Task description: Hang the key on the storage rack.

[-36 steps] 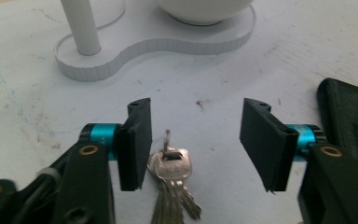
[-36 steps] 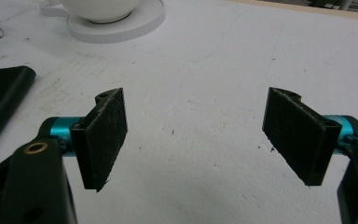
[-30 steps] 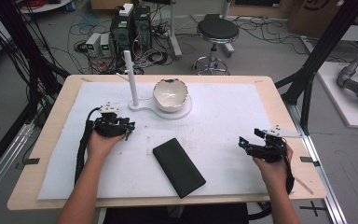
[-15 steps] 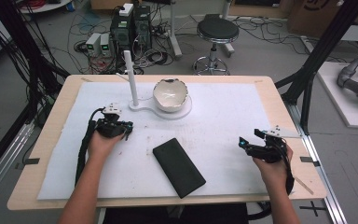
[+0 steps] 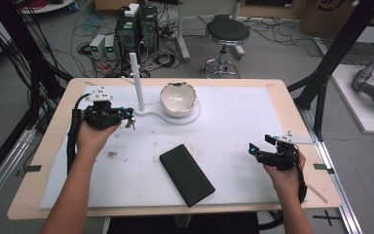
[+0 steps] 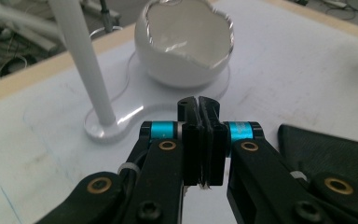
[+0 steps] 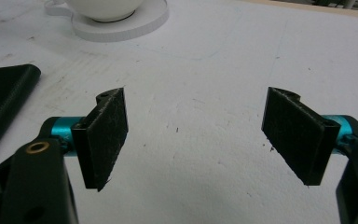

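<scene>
My left gripper [image 5: 126, 116] hangs above the white mat, left of the white stand. Its jaws are pressed together in the left gripper view [image 6: 199, 105], with a thin pale sliver pinched low between the pads. A small grey metal thing [image 5: 131, 124] dangles under its tip. The stand has an upright post [image 5: 137, 87] [image 6: 86, 65] and an egg-shaped white bowl [image 5: 177, 97] [image 6: 186, 46]. A flat black slab [image 5: 186, 174] [image 6: 326, 149] lies near the table's front. My right gripper [image 5: 252, 148] [image 7: 196, 135] rests at the right, open and holding nothing.
A white mat [image 5: 233, 122] covers most of the wooden table [image 5: 302, 117]. The black slab's corner [image 7: 4, 93] lies left of the right gripper's jaws. Black frame posts [image 5: 321, 97] stand at the table's sides, and a stool [image 5: 226, 34] stands beyond the far edge.
My left gripper has lifted off the mat and moved up toward the stand's post, with the small metal thing now hanging from it. The right gripper has stayed put.
</scene>
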